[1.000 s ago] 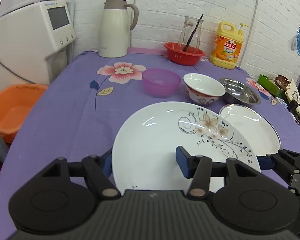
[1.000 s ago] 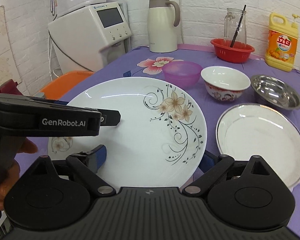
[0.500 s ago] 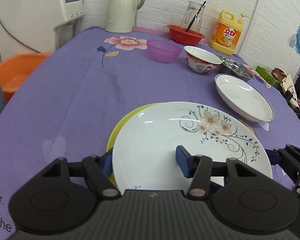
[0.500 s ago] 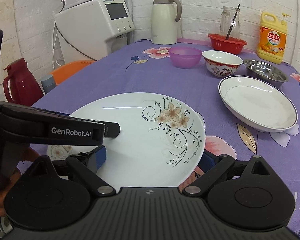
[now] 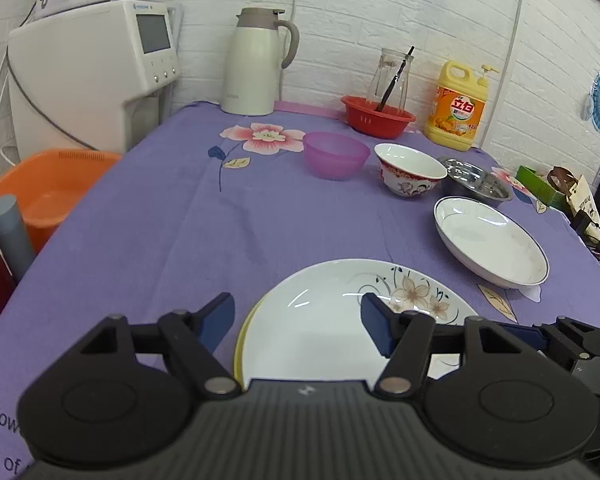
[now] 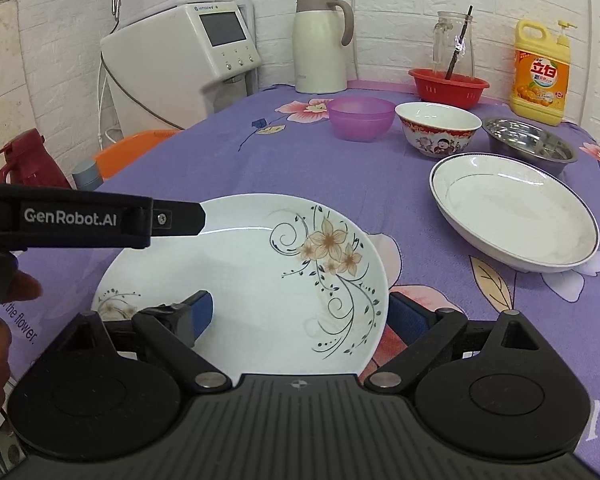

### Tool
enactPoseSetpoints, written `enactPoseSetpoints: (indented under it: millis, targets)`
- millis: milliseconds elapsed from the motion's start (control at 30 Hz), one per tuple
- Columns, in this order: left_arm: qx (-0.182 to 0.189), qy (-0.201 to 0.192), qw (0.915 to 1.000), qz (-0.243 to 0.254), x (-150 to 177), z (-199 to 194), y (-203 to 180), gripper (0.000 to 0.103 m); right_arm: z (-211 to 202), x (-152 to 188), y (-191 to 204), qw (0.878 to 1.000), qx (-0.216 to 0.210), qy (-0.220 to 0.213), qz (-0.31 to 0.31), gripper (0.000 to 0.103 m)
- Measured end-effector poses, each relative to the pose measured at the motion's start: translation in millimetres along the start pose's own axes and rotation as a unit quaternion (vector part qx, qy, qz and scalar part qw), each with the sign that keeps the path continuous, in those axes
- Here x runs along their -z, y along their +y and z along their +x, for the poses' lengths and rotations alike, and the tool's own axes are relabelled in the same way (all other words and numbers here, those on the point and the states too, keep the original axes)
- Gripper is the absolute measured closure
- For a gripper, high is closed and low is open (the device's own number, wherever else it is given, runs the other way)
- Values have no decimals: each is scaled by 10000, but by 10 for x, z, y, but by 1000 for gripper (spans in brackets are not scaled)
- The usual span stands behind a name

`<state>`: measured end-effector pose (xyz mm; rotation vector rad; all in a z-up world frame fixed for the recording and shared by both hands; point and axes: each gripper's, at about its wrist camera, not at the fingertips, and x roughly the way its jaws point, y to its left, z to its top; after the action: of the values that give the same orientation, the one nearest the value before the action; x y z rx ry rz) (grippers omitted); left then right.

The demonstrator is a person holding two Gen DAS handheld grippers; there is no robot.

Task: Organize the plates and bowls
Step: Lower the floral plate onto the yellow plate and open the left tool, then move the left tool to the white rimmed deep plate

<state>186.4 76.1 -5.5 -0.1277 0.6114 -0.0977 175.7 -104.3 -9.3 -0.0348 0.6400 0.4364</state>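
Purple flowered cloth covers the table (image 5: pixel 148 240), and at its left edge, off the table, sits an orange basin (image 5: pixel 48 196) below a white appliance (image 5: pixel 88 72). Toward the back stands a cream thermos jug (image 5: pixel 256 64). The left gripper (image 5: pixel 296 320) hangs with its jaws spread wide, one blue pad over bare cloth and the other above the flowered plate (image 5: pixel 332 320), gripping nothing. That white plate lies on top of a yellow plate (image 5: pixel 242 340), of which only a thin left rim shows. The right gripper (image 6: pixel 300 312) is also parted, its pads on either side of the flowered plate's near edge; whether they touch it cannot be told. Further back, a purple bowl (image 5: pixel 336 154), a red-patterned bowl (image 5: pixel 410 170) and a steel bowl (image 5: pixel 478 184) sit in a row, with a blue-rimmed white plate (image 5: pixel 490 236) just in front of the steel one. Behind them are a red basket (image 5: pixel 376 120) and a yellow detergent bottle (image 5: pixel 458 108).
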Motion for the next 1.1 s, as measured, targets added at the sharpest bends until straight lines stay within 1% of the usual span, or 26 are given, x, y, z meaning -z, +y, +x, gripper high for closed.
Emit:
enactPoseSetpoints:
  millis: [67, 100, 200, 433, 467, 500, 533, 667, 833, 933, 1000, 1100]
  targets:
    - [5, -11, 10000, 34, -38, 17, -40, 37, -59, -18, -62, 9999, 43, -89, 73, 0]
    - [10, -29, 10000, 65, -60, 29, -70, 33, -96, -18, -101, 9998, 66, -136, 93, 0]
    - [6, -60, 9998, 175, -136, 89, -194, 26, -235, -58, -258, 9988, 205, -329, 282, 0]
    - [238, -75, 9987, 445, -272, 224, -522, 26, -459, -89, -694, 9928, 762, -599, 710, 0]
    - [224, -65, 9986, 472, -285, 244, -560, 20, -481, -76, -762, 9914, 844, -611, 789, 0]
    - [189, -67, 9986, 498, -302, 268, -603, 9, -497, -68, -820, 9904, 907, -614, 849, 0]
    - [170, -102, 9985, 504, -312, 281, -634, 7, -506, -65, -869, 9896, 957, -612, 884, 0]
    - [158, -113, 9979, 617, -382, 355, -731, 7, -475, -85, -1063, 9859, 1236, -543, 985, 0]
    - [98, -43, 9974, 718, -469, 486, -776, 7, -367, -132, -1322, 9841, 1209, -553, 1182, 0]
    - [74, 43, 9973, 736, -523, 582, -791, 7, -223, -210, -1488, 9828, 1301, -558, 1184, 0]
    - [69, 110, 9971, 752, -559, 659, -801, 6, -94, -277, -1612, 9816, 1394, -506, 1203, 0]
    - [131, 248, 9970, 728, -620, 802, -818, 6, 102, -344, -1770, 9809, 1411, -390, 1285, 0]
